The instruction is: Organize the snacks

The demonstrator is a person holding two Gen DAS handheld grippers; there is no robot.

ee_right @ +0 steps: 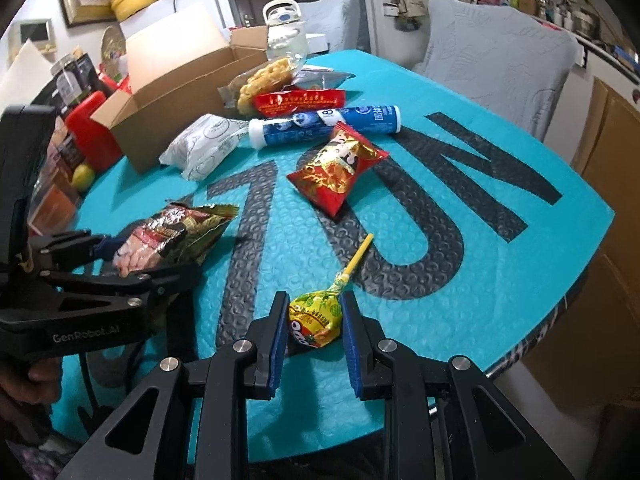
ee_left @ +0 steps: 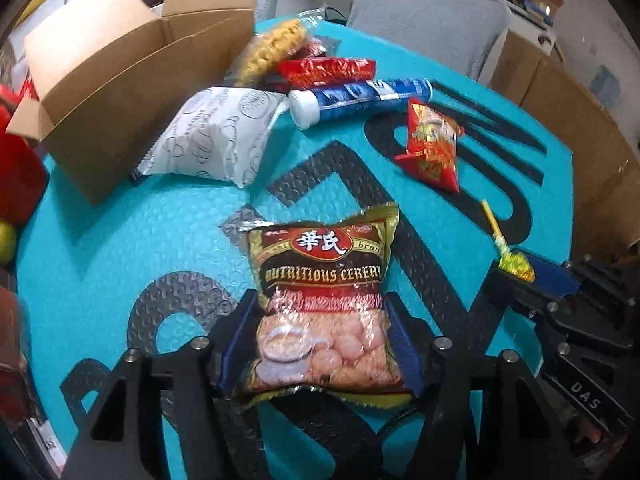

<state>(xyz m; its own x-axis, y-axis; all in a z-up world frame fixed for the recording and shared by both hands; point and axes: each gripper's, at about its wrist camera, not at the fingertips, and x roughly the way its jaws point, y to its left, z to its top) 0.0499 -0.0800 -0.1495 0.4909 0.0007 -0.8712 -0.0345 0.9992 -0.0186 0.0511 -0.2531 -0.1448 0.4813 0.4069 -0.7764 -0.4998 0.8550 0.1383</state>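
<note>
My left gripper (ee_left: 320,320) is shut on a cereal packet (ee_left: 324,296) labelled "Nutritious Cereal", gripping its lower half just above the teal mat (ee_left: 120,240). It also shows in the right wrist view (ee_right: 168,236). My right gripper (ee_right: 314,320) is shut on a yellow lollipop (ee_right: 316,318), whose stick (ee_right: 358,254) points away over the mat. An open cardboard box (ee_left: 120,80) stands at the back left. Loose snacks lie by it: a white pouch (ee_left: 212,136), a blue tube (ee_left: 360,98), a red packet (ee_left: 432,146), a red bar (ee_left: 326,72) and a yellow snack bag (ee_left: 272,52).
A red container (ee_right: 94,134) and a green fruit (ee_right: 83,177) sit left of the box. A water bottle (ee_right: 282,28) stands behind the box. Grey chairs (ee_right: 500,64) and cardboard panels (ee_left: 580,140) border the table's far and right sides.
</note>
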